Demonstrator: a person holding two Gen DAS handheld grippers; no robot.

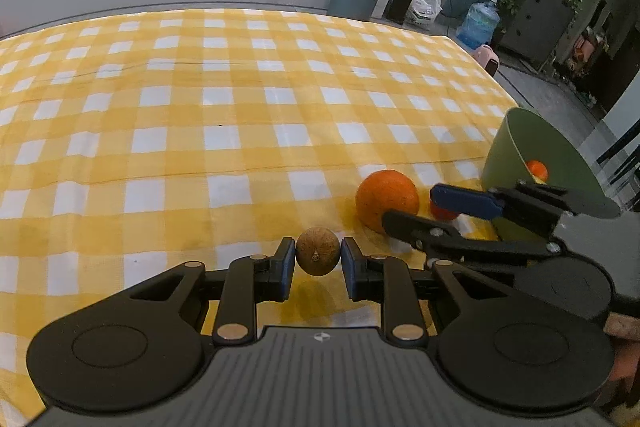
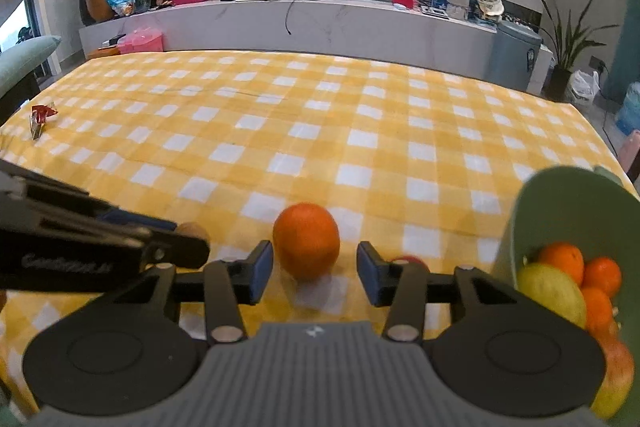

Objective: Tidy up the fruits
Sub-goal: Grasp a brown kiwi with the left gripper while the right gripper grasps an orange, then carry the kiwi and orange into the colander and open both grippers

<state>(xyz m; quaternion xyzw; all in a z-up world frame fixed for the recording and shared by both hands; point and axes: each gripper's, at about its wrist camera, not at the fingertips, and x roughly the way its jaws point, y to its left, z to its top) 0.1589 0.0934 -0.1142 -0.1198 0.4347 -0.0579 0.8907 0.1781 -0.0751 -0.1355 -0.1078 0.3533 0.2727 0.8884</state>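
Mid-gathering: left tool (image 1: 318, 261) clamped on small brown fruit (image 1: 318, 255) lifted just off the checked worktop (image 1: 200, 131), right tool (image 2: 316, 267) open astride the orange (image 2: 306, 246) without touching, closing and carrying both to the green bowl (image 2: 560, 211) next.

Orange (image 2: 306, 241) on cloth (image 2: 320, 115), bowl (image 2: 560, 211) of fruit right, perhaps a nut (image 1: 317, 251) left

Pale lettering on left gripper (image 2: 192, 227) arm in right wrist view — too blurred to read. Small logo mark on each gripper body — no words.
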